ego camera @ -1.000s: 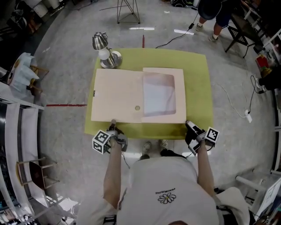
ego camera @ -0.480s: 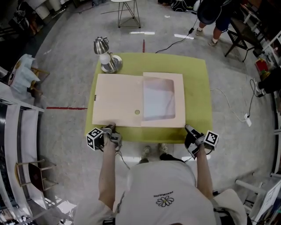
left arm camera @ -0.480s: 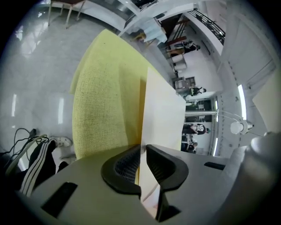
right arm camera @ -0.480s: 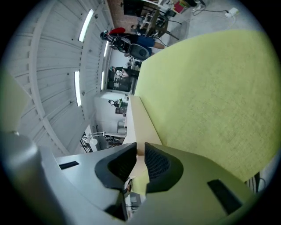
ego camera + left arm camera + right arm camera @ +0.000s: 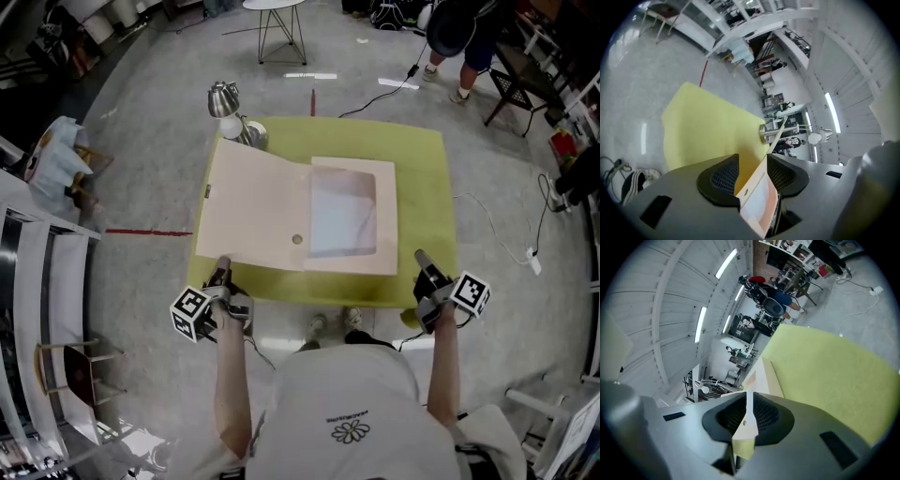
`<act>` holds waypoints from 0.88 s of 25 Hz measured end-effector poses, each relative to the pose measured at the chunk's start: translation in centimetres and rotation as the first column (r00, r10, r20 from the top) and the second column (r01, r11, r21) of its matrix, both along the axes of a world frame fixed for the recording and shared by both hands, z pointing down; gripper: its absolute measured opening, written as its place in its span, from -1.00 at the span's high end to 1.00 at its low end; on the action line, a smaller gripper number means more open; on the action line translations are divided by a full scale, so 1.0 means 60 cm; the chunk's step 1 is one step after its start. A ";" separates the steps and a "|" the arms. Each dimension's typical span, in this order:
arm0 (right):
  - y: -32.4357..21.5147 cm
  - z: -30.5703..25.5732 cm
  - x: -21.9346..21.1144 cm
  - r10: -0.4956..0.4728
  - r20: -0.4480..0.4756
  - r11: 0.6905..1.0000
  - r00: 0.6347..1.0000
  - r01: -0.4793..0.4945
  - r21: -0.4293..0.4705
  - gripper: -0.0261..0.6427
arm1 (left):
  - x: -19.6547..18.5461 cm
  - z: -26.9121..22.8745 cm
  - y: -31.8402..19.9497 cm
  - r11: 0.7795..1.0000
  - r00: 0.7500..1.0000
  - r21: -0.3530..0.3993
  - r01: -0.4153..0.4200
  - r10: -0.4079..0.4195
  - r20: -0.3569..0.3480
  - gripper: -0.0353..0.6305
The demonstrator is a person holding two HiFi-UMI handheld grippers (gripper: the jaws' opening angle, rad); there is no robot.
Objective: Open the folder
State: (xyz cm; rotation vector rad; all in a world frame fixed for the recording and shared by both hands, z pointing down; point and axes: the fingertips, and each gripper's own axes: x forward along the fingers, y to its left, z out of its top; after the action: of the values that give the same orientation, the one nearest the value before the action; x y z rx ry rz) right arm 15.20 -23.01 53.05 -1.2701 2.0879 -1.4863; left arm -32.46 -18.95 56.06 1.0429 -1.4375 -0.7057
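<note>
The cream folder (image 5: 347, 216) lies on the yellow-green table (image 5: 422, 169). Its left cover (image 5: 258, 206) is tilted up off the table. My left gripper (image 5: 221, 270) is at the cover's front-left corner. Its jaws have just been opening, and in the left gripper view (image 5: 752, 173) they stand wide with the cover's edge (image 5: 774, 143) between them, away from the left pad. My right gripper (image 5: 420, 258) hangs right of the folder's front corner. Its jaws (image 5: 748, 408) have just been closing to a narrow slit. A pale sliver shows there; I cannot tell what it is.
A silver desk lamp (image 5: 230, 108) stands at the table's back-left corner, just behind the raised cover. A person (image 5: 459, 28) stands on the floor beyond the table, near a white stool (image 5: 277, 19). A cable (image 5: 497, 234) runs along the floor at right.
The left cover, flat a second ago, now tilts up off the table. Both grippers have risen and spread outward, the left at the cover's corner, the right off to the side.
</note>
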 end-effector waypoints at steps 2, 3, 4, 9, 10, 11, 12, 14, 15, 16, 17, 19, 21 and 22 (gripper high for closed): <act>-0.014 -0.038 0.011 0.034 -0.059 0.997 0.998 -0.030 0.065 0.82 | -0.026 -0.055 -0.006 0.998 0.990 0.057 0.010 -0.017 0.138 0.32; -0.021 -0.060 0.016 0.060 -0.086 0.994 0.995 -0.052 0.099 0.83 | -0.036 -0.085 -0.010 0.996 0.977 0.087 0.004 -0.023 0.210 0.33; -0.027 -0.083 0.023 0.094 -0.117 0.989 0.989 -0.079 0.127 0.85 | -0.042 -0.117 -0.014 0.993 0.958 0.115 -0.005 -0.028 0.285 0.35; -0.047 -0.223 0.046 0.285 -0.387 0.924 0.877 -0.144 0.355 0.88 | -0.024 -0.288 -0.037 0.962 0.751 0.249 -0.109 -0.084 0.655 0.42; -0.050 -0.253 0.041 0.322 -0.428 0.901 0.844 -0.134 0.413 0.88 | -0.008 -0.320 -0.043 0.952 0.695 0.269 -0.146 -0.095 0.713 0.43; -0.050 -0.283 0.035 0.358 -0.461 0.876 0.812 -0.120 0.468 0.89 | 0.012 -0.350 -0.050 0.939 0.640 0.287 -0.188 -0.104 0.762 0.46; -0.050 -0.310 0.026 0.392 -0.484 0.850 0.783 -0.107 0.515 0.89 | 0.035 -0.377 -0.058 0.925 0.587 0.302 -0.232 -0.114 0.802 0.47; -0.046 -0.356 0.007 0.448 -0.500 0.802 0.741 -0.086 0.591 0.88 | 0.085 -0.421 -0.072 0.895 0.483 0.318 -0.312 -0.139 0.864 0.52; -0.042 -0.374 -0.003 0.469 -0.500 0.780 0.728 -0.076 0.621 0.89 | 0.110 -0.438 -0.077 0.882 0.430 0.320 -0.345 -0.155 0.890 0.54; -0.037 -0.390 -0.015 0.485 -0.499 0.761 0.719 -0.065 0.646 0.89 | 0.135 -0.454 -0.080 0.871 0.377 0.319 -0.374 -0.172 0.910 0.57; -0.032 -0.403 -0.026 0.495 -0.497 0.744 0.713 -0.053 0.666 0.89 | 0.158 -0.468 -0.083 0.860 0.328 0.317 -0.399 -0.189 0.926 0.60; -0.022 -0.421 -0.053 0.504 -0.497 0.719 0.707 -0.023 0.695 0.89 | 0.202 -0.490 -0.085 0.843 0.239 0.313 -0.438 -0.226 0.944 0.66; -0.014 -0.426 -0.080 0.507 -0.512 0.704 0.693 0.010 0.710 0.89 | 0.243 -0.508 -0.083 0.828 0.163 0.313 -0.466 -0.267 0.950 0.74; -0.009 -0.425 -0.093 0.510 -0.527 0.699 0.680 0.030 0.714 0.89 | 0.263 -0.516 -0.081 0.820 0.140 0.322 -0.474 -0.290 0.947 0.77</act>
State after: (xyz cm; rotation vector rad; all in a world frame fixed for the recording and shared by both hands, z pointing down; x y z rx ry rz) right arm 9.64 -23.56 27.56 -1.8400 2.3467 0.0352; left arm -16.70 -23.79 25.12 2.4227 -2.3208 -0.2060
